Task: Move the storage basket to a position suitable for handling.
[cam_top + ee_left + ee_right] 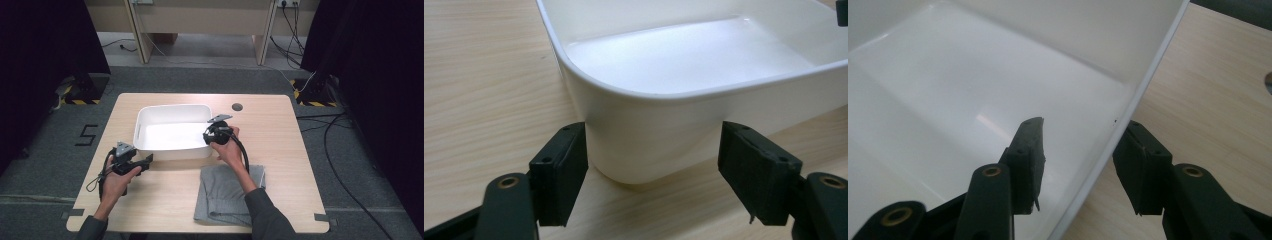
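Your white tub (172, 131) sits on the tabletop (280, 150) toward its far edge, left of centre. Your left gripper (651, 170) brackets the tub's near-left corner, jaws released. Your right gripper (1083, 160) straddles the right rim, one jaw inside, one outside, not yet clenched.

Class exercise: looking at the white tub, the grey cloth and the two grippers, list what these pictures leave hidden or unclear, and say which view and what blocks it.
- Right gripper, high view: its jaws are hidden behind its own body and the hand.
- White tub, left gripper view: its far end is cut off by the frame edge.
- Tub wall, right gripper view: whether either pad touches it cannot be told.
- Grey cloth, high view: the right forearm covers part of it.
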`<state>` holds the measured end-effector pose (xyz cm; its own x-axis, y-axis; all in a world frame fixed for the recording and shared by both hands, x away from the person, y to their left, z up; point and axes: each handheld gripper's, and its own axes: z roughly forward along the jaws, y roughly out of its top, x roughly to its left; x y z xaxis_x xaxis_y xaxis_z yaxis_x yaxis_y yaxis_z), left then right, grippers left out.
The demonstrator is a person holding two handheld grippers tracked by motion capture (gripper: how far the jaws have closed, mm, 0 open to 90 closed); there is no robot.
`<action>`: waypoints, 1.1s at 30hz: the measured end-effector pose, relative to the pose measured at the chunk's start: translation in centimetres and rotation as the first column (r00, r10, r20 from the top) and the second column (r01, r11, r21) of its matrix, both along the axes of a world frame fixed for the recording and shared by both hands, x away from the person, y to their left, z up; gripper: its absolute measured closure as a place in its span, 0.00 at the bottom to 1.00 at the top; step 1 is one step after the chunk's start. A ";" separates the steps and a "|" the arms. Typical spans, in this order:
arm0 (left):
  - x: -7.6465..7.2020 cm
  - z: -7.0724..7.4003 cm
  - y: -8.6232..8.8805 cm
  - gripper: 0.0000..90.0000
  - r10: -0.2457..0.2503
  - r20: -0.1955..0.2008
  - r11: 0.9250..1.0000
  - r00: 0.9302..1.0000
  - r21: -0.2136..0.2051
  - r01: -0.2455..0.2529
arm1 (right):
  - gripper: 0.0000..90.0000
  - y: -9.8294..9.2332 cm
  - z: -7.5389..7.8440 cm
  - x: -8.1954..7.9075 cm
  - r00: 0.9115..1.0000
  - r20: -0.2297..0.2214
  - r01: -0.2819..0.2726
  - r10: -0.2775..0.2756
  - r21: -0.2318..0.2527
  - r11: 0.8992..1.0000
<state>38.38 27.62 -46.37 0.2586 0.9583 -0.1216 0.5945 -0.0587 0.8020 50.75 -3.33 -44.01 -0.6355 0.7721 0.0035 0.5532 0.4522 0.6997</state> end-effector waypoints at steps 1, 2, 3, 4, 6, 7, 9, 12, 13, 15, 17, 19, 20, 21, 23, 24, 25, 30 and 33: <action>0.2 0.0 -0.4 0.31 -0.009 0.001 1.000 1.000 -0.001 0.009 | 0.62 -1.0 0.1 0.0 1.000 0.004 0.003 -0.003 -0.009 1.000; 0.3 0.1 -0.7 0.31 -0.018 0.000 1.000 1.000 -0.003 0.018 | 0.62 -1.0 0.1 0.0 1.000 0.004 0.003 -0.003 -0.009 1.000; 0.4 0.1 -1.1 0.32 -0.028 0.001 1.000 1.000 -0.007 0.028 | 0.62 -1.5 0.1 0.0 1.000 0.007 0.008 -0.008 -0.013 1.000; 0.5 0.2 -1.4 0.32 -0.039 -0.001 0.999 0.999 -0.012 0.039 | 0.62 -2.0 0.1 -0.1 1.000 0.007 0.011 -0.011 -0.014 1.000; 0.6 0.3 -2.2 0.33 -0.060 -0.004 0.998 0.998 -0.015 0.059 | 0.62 -3.0 0.1 -0.3 1.000 0.014 0.019 -0.019 -0.015 1.000; 0.6 0.3 -2.5 0.33 -0.069 -0.003 0.998 0.998 -0.012 0.069 | 0.62 -3.6 0.1 -0.3 1.000 0.019 0.017 -0.017 -0.017 1.000; 0.8 0.5 -3.5 0.33 -0.094 -0.004 0.995 0.996 -0.026 0.094 | 0.62 -5.0 0.2 -0.5 1.000 0.014 0.028 -0.028 -0.008 1.000; 0.8 0.7 -4.2 0.33 -0.112 -0.003 0.993 0.994 -0.022 0.112 | 0.62 -6.0 0.2 -0.6 0.999 0.015 0.032 -0.032 -0.009 0.999; 0.8 0.8 -4.8 0.33 -0.126 0.000 0.992 0.992 -0.024 0.126 | 0.62 -6.8 0.3 -0.7 0.999 0.018 0.029 -0.029 -0.014 0.999; 0.8 0.9 -5.1 0.33 -0.134 -0.002 0.991 0.991 -0.027 0.134 | 0.62 -7.6 0.3 -0.9 0.999 0.018 0.034 -0.034 -0.009 0.999; 0.7 1.0 -5.8 0.33 -0.157 -0.003 0.987 0.988 -0.027 0.157 | 0.62 -8.3 0.3 -1.2 0.999 0.020 0.035 -0.035 -0.006 0.999; 0.7 1.0 -6.1 0.33 -0.162 -0.004 0.986 0.987 -0.030 0.162 | 0.62 -8.7 0.3 -1.3 0.999 0.021 0.035 -0.035 -0.010 0.999; 0.6 1.1 -6.5 0.33 -0.171 -0.007 0.985 0.985 -0.036 0.171 | 0.62 -9.2 0.3 -1.5 0.999 0.021 0.040 -0.040 -0.005 0.999; 0.6 1.1 -6.7 0.33 -0.177 -0.010 0.984 0.984 -0.033 0.176 | 0.62 -9.5 0.3 -1.7 0.999 0.024 0.041 -0.041 -0.006 0.999; 0.6 1.2 -6.9 0.33 -0.180 -0.007 0.983 0.984 -0.030 0.180 | 0.62 -9.8 0.3 -1.8 0.999 0.027 0.039 -0.038 -0.008 0.999; 0.5 1.2 -7.1 0.33 -0.185 -0.006 0.982 0.983 -0.027 0.185 | 0.62 -10.3 0.4 -2.0 0.999 0.026 0.042 -0.041 -0.009 0.999; 0.5 1.2 -7.2 0.33 -0.191 -0.007 0.981 0.982 -0.029 0.191 | 0.62 -10.3 0.4 -2.0 0.999 0.026 0.042 -0.041 -0.009 0.999; 0.5 1.4 -8.0 0.33 -0.210 -0.013 0.977 0.978 -0.037 0.210 | 0.62 -11.4 0.4 -2.5 0.998 0.028 0.052 -0.052 -0.008 0.999; 0.5 1.4 -8.2 0.32 -0.215 -0.016 0.976 0.976 -0.047 0.214 | 0.62 -11.6 0.4 -2.7 0.998 0.029 0.057 -0.057 0.001 0.998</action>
